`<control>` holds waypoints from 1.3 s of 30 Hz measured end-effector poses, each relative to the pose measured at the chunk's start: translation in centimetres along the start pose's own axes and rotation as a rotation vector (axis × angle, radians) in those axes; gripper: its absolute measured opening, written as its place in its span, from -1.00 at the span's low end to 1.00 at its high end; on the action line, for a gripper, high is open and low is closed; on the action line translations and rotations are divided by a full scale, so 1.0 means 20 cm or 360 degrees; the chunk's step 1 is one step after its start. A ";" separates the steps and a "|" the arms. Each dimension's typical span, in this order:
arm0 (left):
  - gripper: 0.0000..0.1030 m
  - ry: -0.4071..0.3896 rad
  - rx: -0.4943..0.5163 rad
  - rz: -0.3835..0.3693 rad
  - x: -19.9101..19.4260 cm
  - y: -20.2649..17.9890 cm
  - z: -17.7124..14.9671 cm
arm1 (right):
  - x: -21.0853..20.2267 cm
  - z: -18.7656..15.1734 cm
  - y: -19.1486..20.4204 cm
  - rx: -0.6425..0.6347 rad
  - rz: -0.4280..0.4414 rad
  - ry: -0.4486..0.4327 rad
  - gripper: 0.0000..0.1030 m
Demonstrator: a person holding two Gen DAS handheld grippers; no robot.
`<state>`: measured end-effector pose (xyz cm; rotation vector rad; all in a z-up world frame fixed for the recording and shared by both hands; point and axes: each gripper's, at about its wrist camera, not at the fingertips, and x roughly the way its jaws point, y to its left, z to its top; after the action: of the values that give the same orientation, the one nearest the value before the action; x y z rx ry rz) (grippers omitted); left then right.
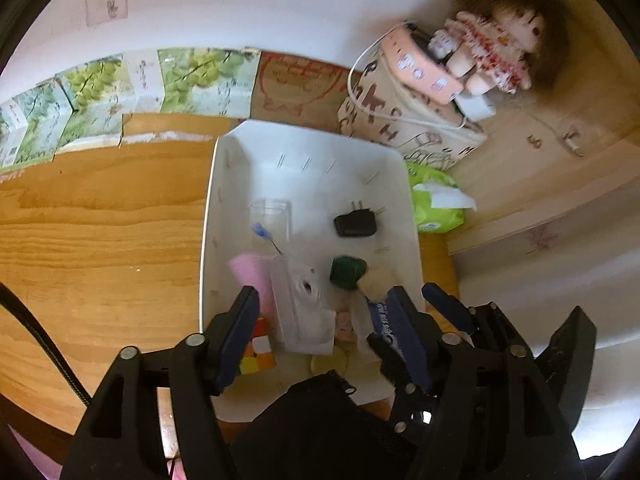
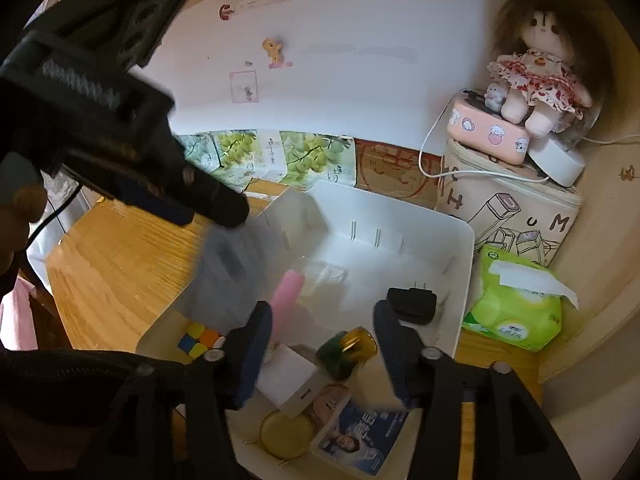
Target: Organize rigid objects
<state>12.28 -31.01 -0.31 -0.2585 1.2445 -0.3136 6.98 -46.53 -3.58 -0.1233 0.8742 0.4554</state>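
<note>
With both hand-held grippers, left (image 1: 320,320) and right (image 2: 322,344), open and empty over the white bin (image 2: 464,240) on the counter (image 1: 100,240), keep clear of its rim and target the green bottle (image 2: 346,350) inside.

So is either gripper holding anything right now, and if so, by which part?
Nothing is held. The left gripper and right gripper both hover open over the white bin, with its contents lying loose below their fingers.
</note>
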 end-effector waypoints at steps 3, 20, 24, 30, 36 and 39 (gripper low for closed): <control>0.48 -0.0042 -0.0003 -0.0057 -0.03 0.00 -0.02 | -0.01 -0.01 0.00 0.0009 -0.0012 -0.0007 0.36; 0.51 -0.0746 0.0051 0.0041 -0.39 0.24 -0.23 | -0.07 -0.05 0.19 0.0114 -0.0119 0.0013 0.68; 0.51 -0.0854 0.0023 0.0077 -0.45 0.38 -0.31 | -0.04 -0.04 0.29 0.0135 -0.0103 0.0035 0.68; 0.51 -0.0874 -0.0029 0.0131 -0.51 0.56 -0.40 | -0.01 -0.01 0.46 0.0198 -0.0085 0.0049 0.72; 0.51 -0.0837 -0.0055 0.0203 -0.51 0.66 -0.47 | -0.02 0.02 0.56 0.0313 -0.0159 0.0033 1.00; 0.51 -0.0799 -0.0073 0.0272 -0.49 0.70 -0.51 | -0.01 0.04 0.56 0.0424 -0.0143 0.0056 1.00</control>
<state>0.96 -14.59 0.28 -0.2496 0.7710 -0.0630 2.56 -36.41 -2.10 0.0738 0.9523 0.2503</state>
